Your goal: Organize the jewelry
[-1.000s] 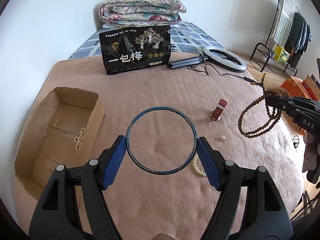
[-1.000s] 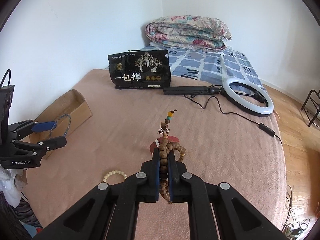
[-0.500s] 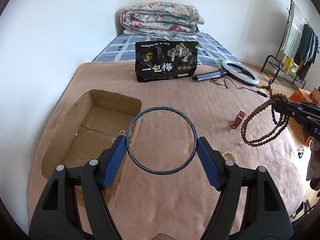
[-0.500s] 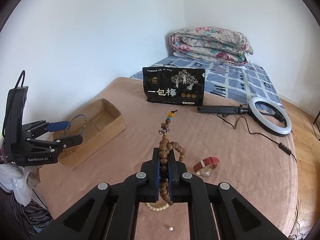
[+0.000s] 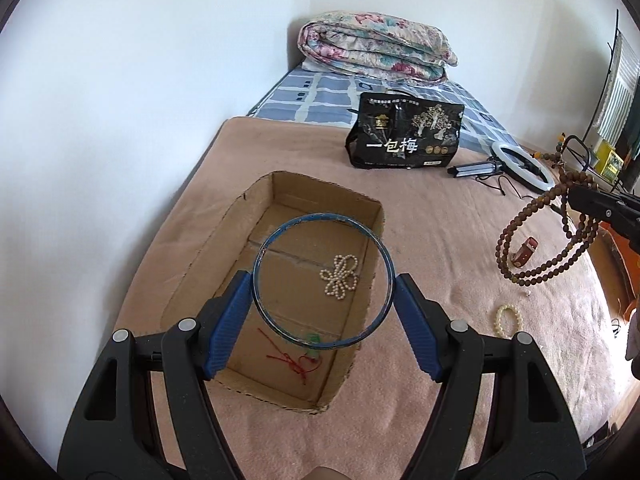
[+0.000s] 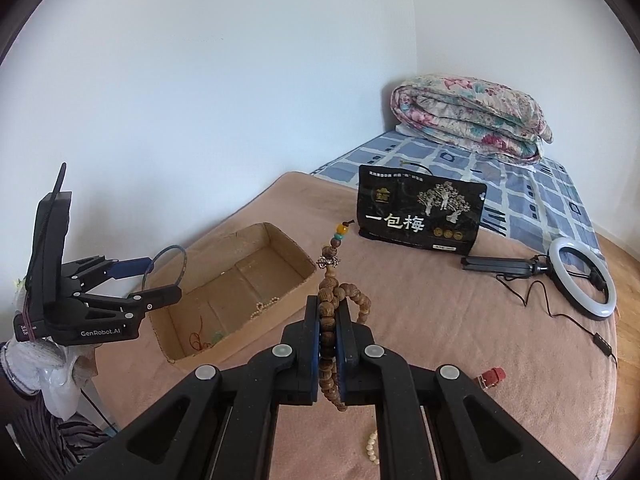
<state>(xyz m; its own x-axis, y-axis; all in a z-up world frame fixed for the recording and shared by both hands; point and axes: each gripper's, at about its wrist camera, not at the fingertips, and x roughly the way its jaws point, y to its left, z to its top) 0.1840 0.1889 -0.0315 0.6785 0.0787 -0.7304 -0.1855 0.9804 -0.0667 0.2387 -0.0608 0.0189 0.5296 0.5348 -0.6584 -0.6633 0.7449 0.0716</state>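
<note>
My left gripper (image 5: 322, 300) is shut on a thin blue bangle (image 5: 288, 228), its blue pads pressing both sides of the ring. The bangle hangs above the open cardboard box (image 5: 224, 236), which holds a pearl strand (image 5: 340, 276) and a red cord (image 5: 292, 362). In the right wrist view my right gripper (image 6: 328, 316) is shut on a long brown wooden bead necklace (image 6: 329, 280), right of the box (image 6: 296, 292); its loops (image 5: 532, 232) dangle over the blanket. A cream bead bracelet (image 5: 509, 320) and a red watch strap (image 5: 525, 250) lie on the blanket.
A black snack bag (image 5: 406, 138) stands behind the box. A ring light (image 5: 522, 164) with cable lies at the right, a folded quilt (image 5: 376, 46) at the back. White wall runs along the left; the bed edge drops off on the right near a clothes rack (image 5: 616, 92).
Both grippers have swung left toward the box. The bangle, earlier over bare blanket, now hangs over the box's inside. The bead necklace has followed, leaving the watch strap and bracelet behind on its right.
</note>
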